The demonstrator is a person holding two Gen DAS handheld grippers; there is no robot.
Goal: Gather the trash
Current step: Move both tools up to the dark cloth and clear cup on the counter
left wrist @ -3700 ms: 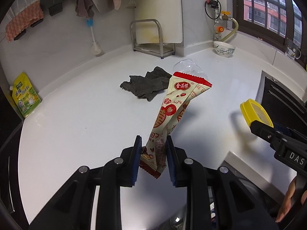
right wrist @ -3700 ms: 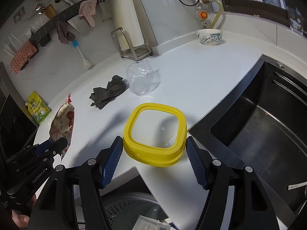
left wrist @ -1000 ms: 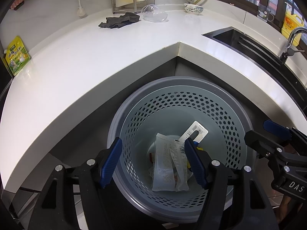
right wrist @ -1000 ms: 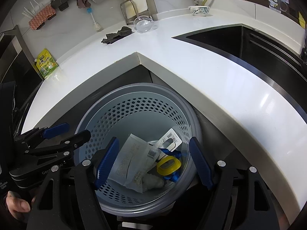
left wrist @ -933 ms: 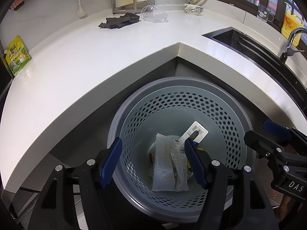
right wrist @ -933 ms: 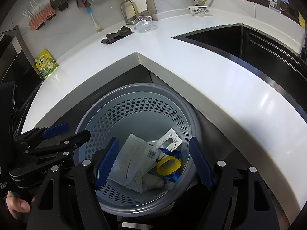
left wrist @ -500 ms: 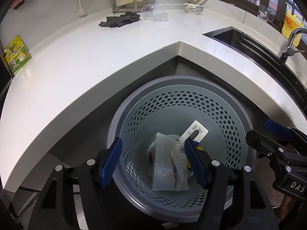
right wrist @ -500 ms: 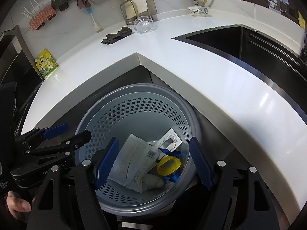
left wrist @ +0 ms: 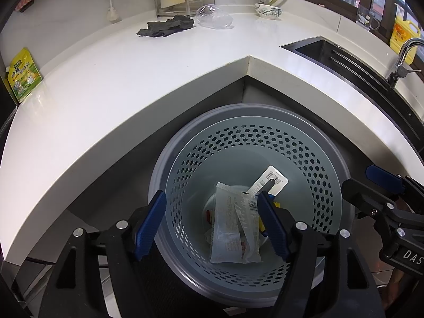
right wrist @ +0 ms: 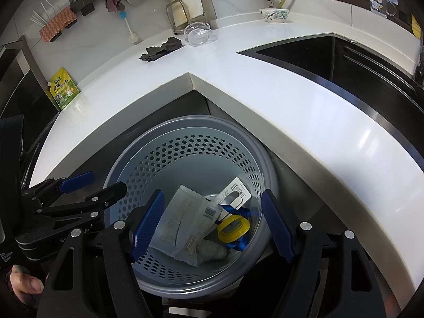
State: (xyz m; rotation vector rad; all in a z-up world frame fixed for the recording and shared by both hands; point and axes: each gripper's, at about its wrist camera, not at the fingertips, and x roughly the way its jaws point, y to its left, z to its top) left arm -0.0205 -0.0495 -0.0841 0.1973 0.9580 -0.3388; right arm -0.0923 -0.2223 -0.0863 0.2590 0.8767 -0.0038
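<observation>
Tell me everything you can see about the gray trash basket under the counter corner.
The trash basket is round, made of what looks like gray plastic, with a smooth wide rim and walls pierced by rows of small holes. It stands upright on the floor below the inner corner of the white counter. Inside lie a pale wrapper, a white barcode card and a yellow lid with blue ribbon. The open left gripper and right gripper hover above it, touching nothing.

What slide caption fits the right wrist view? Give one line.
Open right gripper above the bin, wrappers and yellow lid inside.
</observation>
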